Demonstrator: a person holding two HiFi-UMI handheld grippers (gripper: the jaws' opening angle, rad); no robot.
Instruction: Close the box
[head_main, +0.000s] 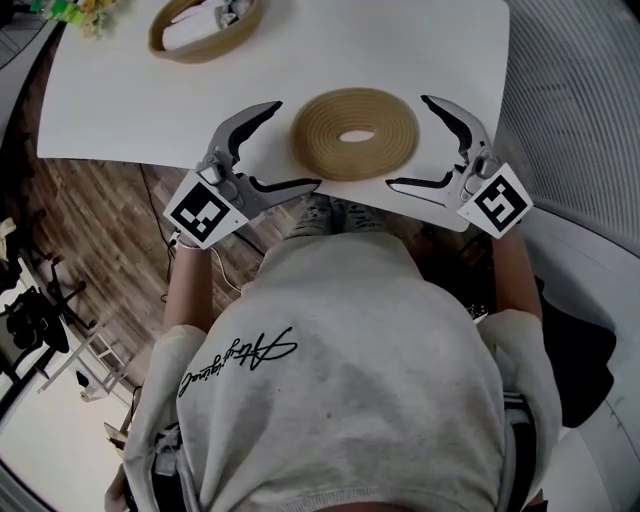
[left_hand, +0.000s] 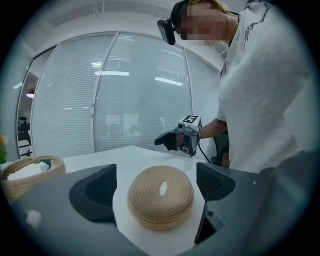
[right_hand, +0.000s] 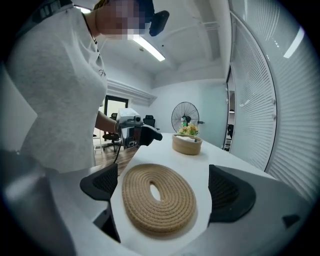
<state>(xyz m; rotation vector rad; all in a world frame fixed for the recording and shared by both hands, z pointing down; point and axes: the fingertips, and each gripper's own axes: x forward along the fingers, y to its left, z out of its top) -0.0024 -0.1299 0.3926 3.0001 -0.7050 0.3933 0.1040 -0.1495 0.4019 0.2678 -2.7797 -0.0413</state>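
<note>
Smooth white tabletop (head_main: 120, 110) fills the upper half of the head view, its rounded edge giving way to a wood-plank floor (head_main: 90, 240) at the left. Near the table's front edge, at the upper centre of that frame, lies the lid (head_main: 355, 133): a low, slightly domed disc of coiled tan rope, ridged in rings around an oval hole in its middle.

The left gripper (head_main: 295, 144) flanks the lid on the frame's left and the right gripper (head_main: 408, 140) on the frame's right. Each has curved grey-and-black jaws and a cube with a square black-and-white marker. Both pairs of jaws stand wide apart. In each gripper view the lid sits between the ribbed dark pads, with white table showing on either side of it, so neither gripper touches or holds it.

The box (head_main: 205, 28), a round basket of the same coiled rope, stands uncovered at the upper left of the head view, well apart from the lid, with pale contents inside. Yellow-green flowers (head_main: 85, 15) sit at the top left corner. A pale knit shirt (head_main: 350, 380) with dark script lettering fills the lower frame. A round standing fan (right_hand: 185, 116) shows in the right gripper view, behind the box.
</note>
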